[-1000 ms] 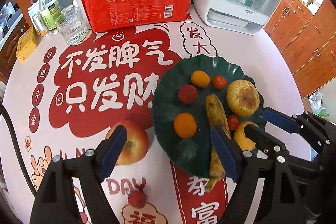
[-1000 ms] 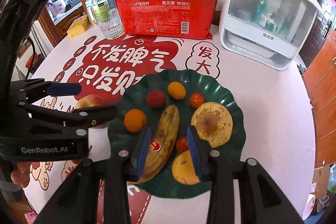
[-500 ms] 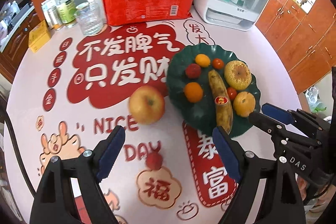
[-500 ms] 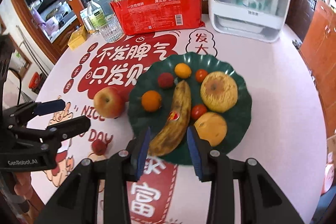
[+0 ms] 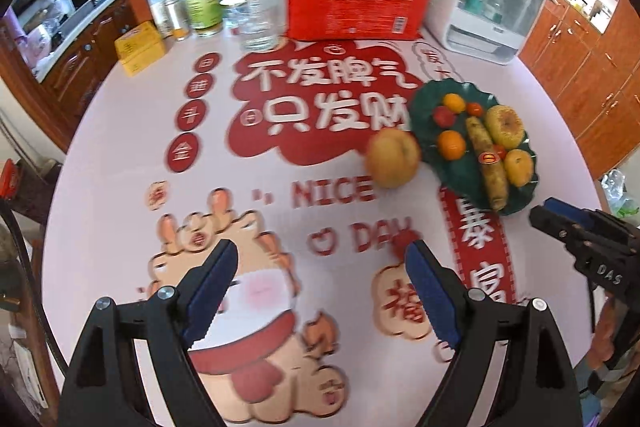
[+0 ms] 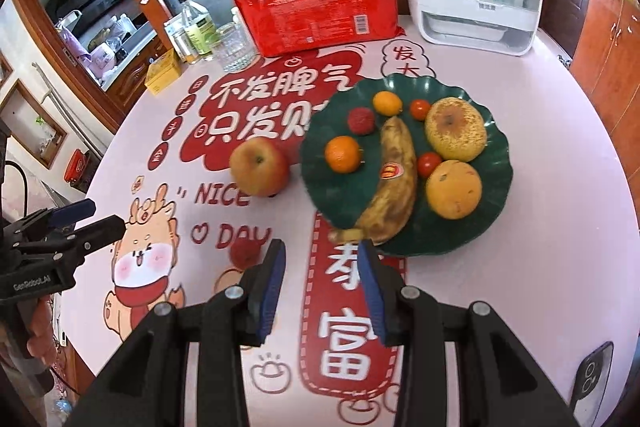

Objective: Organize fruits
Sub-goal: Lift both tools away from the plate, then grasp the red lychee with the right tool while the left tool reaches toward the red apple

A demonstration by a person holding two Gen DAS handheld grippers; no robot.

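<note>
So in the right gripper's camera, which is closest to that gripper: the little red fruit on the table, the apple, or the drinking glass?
From the right gripper:
1. Little red fruit, just left.
2. Apple, farther, left of the green plate.
3. Drinking glass, far back.

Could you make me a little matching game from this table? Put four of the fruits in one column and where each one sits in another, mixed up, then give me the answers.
Column one:
1. apple
2. banana
3. small red lychee
4. cherry tomato

Column two:
A. lying down the middle of the green plate, with a sticker on it
B. on the tablecloth, just left of the plate
C. on the tablecloth near the word DAY, close to the right gripper
D. near the far side of the plate

Pairs: 1-B, 2-A, 3-C, 4-D
</note>
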